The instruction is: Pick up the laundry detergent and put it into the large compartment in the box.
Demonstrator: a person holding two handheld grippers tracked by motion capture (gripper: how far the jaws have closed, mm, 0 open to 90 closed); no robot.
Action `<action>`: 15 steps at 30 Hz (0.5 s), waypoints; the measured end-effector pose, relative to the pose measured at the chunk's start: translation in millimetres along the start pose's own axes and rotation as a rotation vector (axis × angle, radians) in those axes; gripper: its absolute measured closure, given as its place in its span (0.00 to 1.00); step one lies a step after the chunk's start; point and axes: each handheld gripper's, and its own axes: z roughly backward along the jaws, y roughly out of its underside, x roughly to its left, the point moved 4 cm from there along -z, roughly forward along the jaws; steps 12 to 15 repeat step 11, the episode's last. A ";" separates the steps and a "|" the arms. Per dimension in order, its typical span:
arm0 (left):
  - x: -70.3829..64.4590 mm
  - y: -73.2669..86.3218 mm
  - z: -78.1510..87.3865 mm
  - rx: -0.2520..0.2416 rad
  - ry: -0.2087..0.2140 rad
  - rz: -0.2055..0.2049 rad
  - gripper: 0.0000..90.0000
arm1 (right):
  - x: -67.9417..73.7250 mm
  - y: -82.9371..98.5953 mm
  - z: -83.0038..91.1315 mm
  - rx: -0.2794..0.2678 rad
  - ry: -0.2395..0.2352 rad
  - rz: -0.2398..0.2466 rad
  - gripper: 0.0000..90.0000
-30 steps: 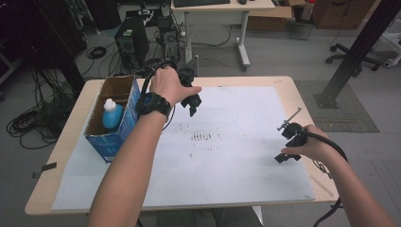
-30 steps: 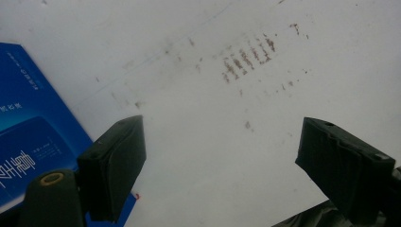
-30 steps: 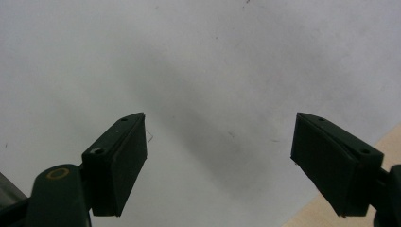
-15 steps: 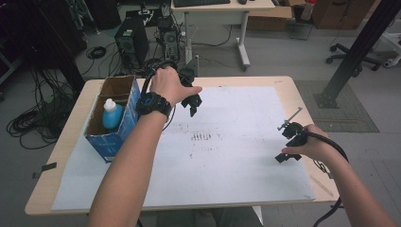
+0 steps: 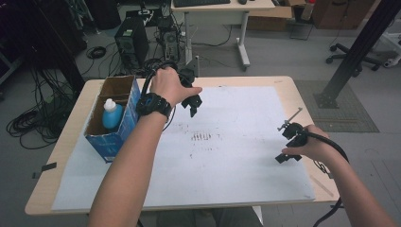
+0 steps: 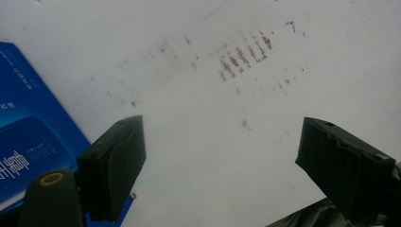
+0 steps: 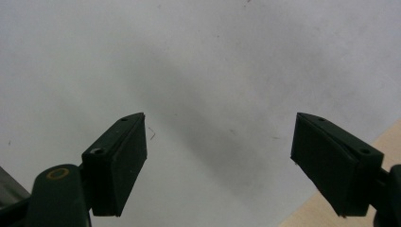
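My left gripper hovers over the far left part of the white sheet, just right of the blue box. Its jaws stand wide apart with nothing between them, seen over the stained paper in the left gripper view. A white and blue bottle stands inside the box. My right gripper is low over the sheet near the table's right edge. It is open and holds nothing, as the right gripper view confirms.
Brown smudges mark the middle of the sheet. The wooden table ends close to my right hand. Beyond the far edge stand computer towers, cables and a desk. A black post rises at the right.
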 end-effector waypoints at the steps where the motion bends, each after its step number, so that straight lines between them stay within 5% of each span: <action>1: 0.2 0.1 -0.4 0.000 0.000 0.001 0.18 | 0.0 -0.2 0.3 -0.001 0.002 0.001 0.21; 15: 3.1 1.3 0.0 -0.004 0.002 0.006 0.18 | 0.8 -1.7 -0.5 0.001 0.001 0.001 0.21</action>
